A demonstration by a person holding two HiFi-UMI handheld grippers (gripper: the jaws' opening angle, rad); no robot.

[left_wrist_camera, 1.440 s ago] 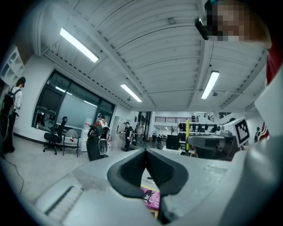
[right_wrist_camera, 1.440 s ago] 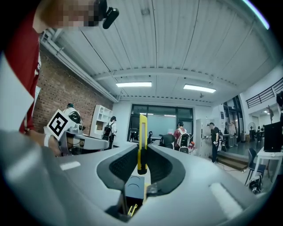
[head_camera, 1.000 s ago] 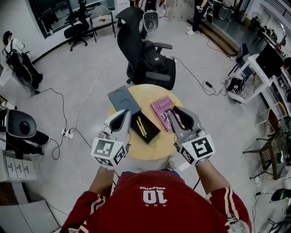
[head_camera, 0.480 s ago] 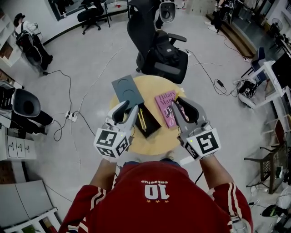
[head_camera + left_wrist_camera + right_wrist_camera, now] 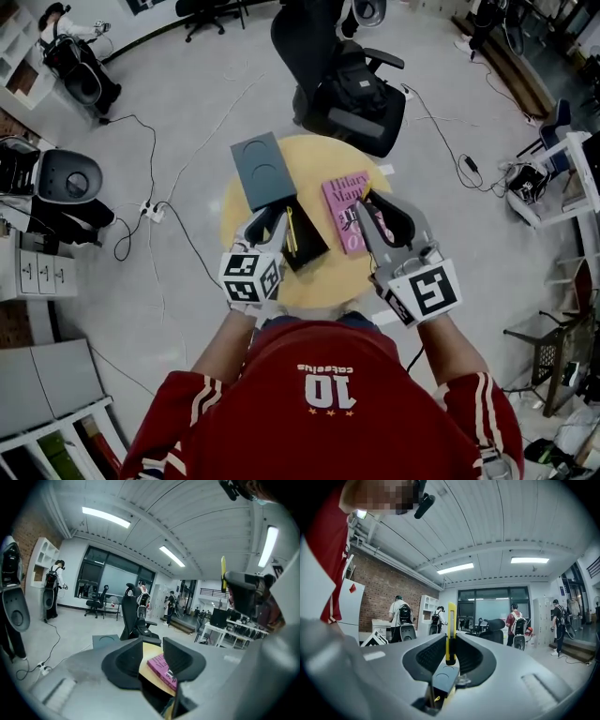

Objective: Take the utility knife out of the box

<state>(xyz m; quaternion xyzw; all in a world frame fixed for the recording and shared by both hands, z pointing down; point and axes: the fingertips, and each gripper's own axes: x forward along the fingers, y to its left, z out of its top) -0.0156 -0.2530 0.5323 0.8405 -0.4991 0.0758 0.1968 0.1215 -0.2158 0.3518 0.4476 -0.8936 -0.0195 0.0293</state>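
An open black box lies on the round wooden table, and a yellow strip shows inside it. The yellow utility knife stands upright between the jaws of my right gripper. That gripper is shut on it and hovers over the pink book in the head view. My left gripper is low at the box's left edge. Its jaws have just been opening and nothing is between them. From the left gripper view the knife shows up on the right.
The box's grey lid lies at the table's far left. A black office chair stands just beyond the table. Cables and a power strip run across the floor on the left. People stand farther off in the room.
My left gripper has dropped down to the box's left edge. The right gripper, still holding the knife, has shifted a little over the pink book.
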